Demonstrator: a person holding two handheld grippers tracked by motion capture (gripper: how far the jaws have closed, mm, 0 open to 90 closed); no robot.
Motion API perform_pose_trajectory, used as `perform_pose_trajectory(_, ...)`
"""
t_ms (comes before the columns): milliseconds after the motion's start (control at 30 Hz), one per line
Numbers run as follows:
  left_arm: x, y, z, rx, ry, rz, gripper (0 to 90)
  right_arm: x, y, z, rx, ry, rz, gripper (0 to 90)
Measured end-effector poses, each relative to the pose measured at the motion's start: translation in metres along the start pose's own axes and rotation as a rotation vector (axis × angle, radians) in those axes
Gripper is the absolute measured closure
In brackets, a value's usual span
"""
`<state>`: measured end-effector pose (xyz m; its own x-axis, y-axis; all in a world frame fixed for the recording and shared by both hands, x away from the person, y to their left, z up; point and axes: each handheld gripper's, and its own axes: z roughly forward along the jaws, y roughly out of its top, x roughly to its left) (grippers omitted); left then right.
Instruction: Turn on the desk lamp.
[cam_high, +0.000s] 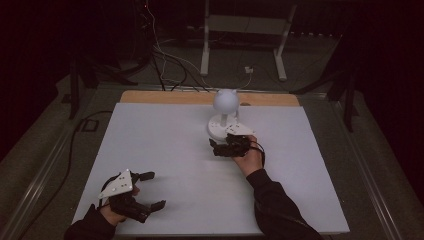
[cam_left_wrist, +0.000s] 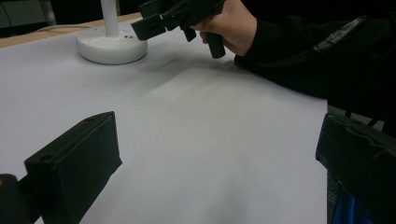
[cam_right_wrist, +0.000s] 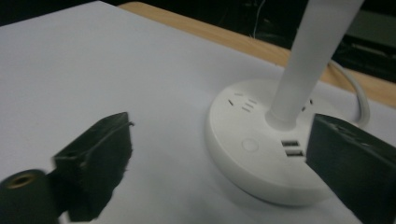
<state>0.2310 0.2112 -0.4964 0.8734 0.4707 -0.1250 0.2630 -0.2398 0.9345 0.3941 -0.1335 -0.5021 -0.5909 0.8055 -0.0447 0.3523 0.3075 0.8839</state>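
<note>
A pale grey-white bench (cam_high: 165, 145) with a bare wooden strip along its far edge carries one thing: a white lamp with a round plastic base (cam_high: 219, 131), slim upright stem and globe head. It stands just ahead of the right hand-held gripper (cam_high: 216, 148), well apart from the left hand-held gripper (cam_high: 153, 190).

The left gripper (cam_high: 150, 191) is held low at the near left with its jaws spread wide. The right gripper (cam_high: 216, 147) is stretched forward, its jaws also apart, with nothing between them.
</note>
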Motion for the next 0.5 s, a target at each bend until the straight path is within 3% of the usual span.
perform_pose_trajectory(167,-0.0001,0.0,0.0,0.002,0.0,0.0,0.3,0.0008,-0.0005,0.0025,0.002,-0.045,0.018,18.8)
perform_pose_trajectory(200,0.0,0.0001,0.0,0.004,0.0,-0.001,0.3,0.001,0.0001,0.0028,0.005,-0.061,0.023,28.7)
perform_pose_trajectory(267,-0.0001,0.0,0.0001,0.003,0.001,-0.001,0.3,0.0005,0.0004,0.0033,0.007,-0.074,0.023,37.4)
perform_pose_trajectory(300,-0.0002,0.0,0.0001,0.003,0.001,-0.001,0.3,0.0005,0.0004,0.0033,0.007,-0.074,0.023,37.4)
perform_pose_trajectory(333,-0.0002,0.0,0.0001,0.003,0.001,0.0,0.3,-0.0003,0.0005,0.004,0.01,-0.092,0.005,45.1)
perform_pose_trajectory(400,-0.0002,0.0,0.0002,0.003,0.001,0.0,0.3,-0.0009,0.0006,0.0044,0.012,-0.096,0.003,47.1)
perform_pose_trajectory(500,-0.0004,0.0001,0.0002,0.003,0.002,0.001,0.3,-0.0035,0.0013,0.0048,0.022,-0.11,0.017,57.2)
